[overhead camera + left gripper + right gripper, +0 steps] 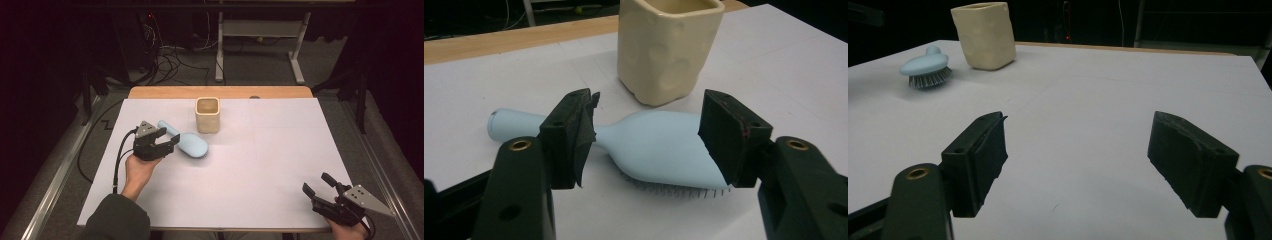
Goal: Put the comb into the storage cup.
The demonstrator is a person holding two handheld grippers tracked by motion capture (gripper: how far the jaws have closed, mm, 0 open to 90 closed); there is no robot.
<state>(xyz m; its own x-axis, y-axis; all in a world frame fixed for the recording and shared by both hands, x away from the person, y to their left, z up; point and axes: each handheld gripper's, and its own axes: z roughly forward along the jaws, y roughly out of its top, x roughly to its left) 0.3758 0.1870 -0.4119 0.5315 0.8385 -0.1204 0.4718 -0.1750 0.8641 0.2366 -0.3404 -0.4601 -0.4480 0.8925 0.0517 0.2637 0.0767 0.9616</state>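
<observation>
A light blue hairbrush [192, 144] lies bristles down on the white table, left of centre, with its handle pointing to the far left. My left gripper [169, 136] hovers just at its near-left side. In the left gripper view, the open jaws [649, 130] frame the brush body [659, 145] without touching it. A cream square cup [207, 115] stands upright just behind the brush [666, 50]. My right gripper [315, 182] rests open at the near right corner, with nothing between its jaws [1078, 145]. It looks across at the brush [925, 65] and cup [984, 35].
A white sheet [260, 165] covers the table, with a wooden edge [220, 92] along the far side. The left gripper's cable [117, 160] trails toward the near left. Dark floor, cables and a desk frame lie beyond the table.
</observation>
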